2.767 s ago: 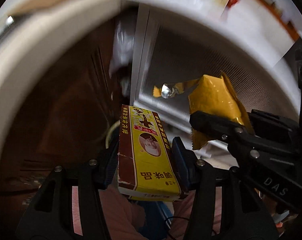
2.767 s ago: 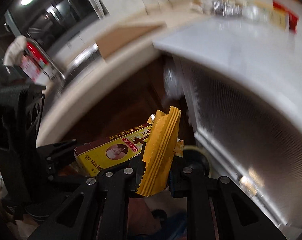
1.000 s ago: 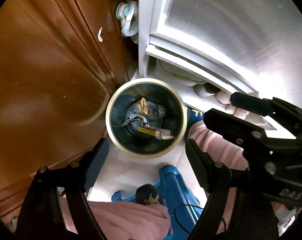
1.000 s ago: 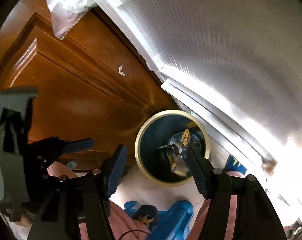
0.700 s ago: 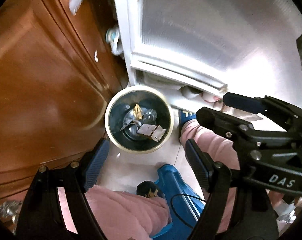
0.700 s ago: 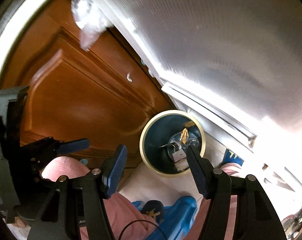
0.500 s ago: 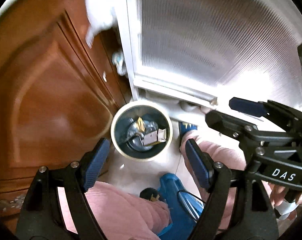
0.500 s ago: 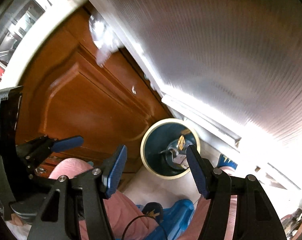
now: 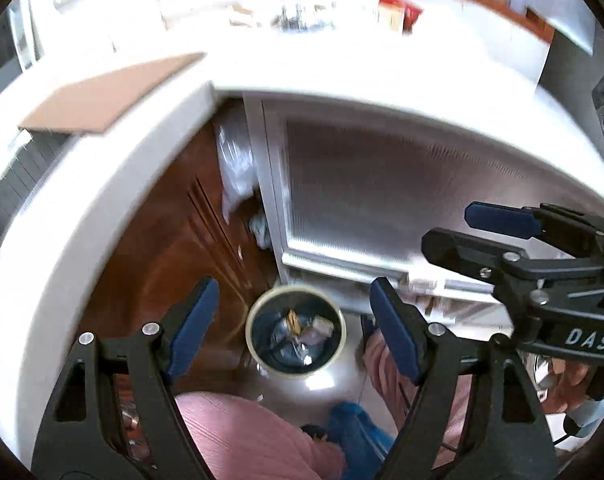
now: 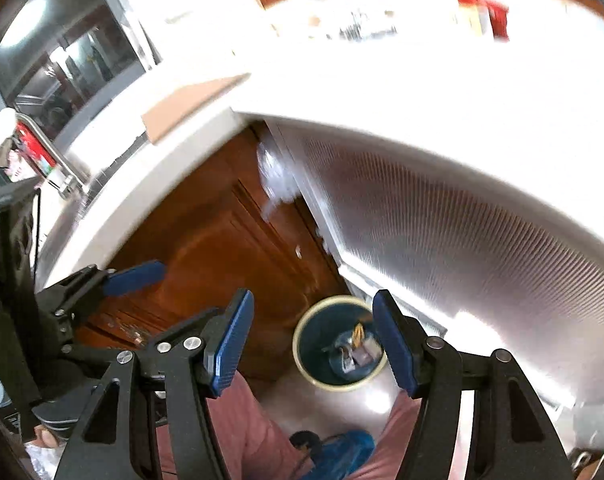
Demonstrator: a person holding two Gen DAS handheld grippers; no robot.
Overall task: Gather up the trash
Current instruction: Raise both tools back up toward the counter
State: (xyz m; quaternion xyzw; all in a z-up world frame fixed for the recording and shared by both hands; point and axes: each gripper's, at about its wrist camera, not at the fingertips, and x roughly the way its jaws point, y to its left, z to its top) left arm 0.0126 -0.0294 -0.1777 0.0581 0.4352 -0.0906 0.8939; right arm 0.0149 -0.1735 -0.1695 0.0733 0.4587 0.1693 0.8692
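- Trash bin (image 9: 296, 332) low centre on the floor, wrappers and a small box already inside.
- Left hand-held gripper (image 9: 294, 328) jaws apart, empty.
- Right hand-held gripper (image 10: 314, 340) same.
- Blurred items on the desk (image 9: 342, 68) up top; probably more to collect.

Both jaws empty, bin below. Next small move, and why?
Probably swing both up toward the white countertop for more trash. The left gripper and right gripper stand open with nothing between them, and the box and wrapper already lie in the trash bin on the floor.
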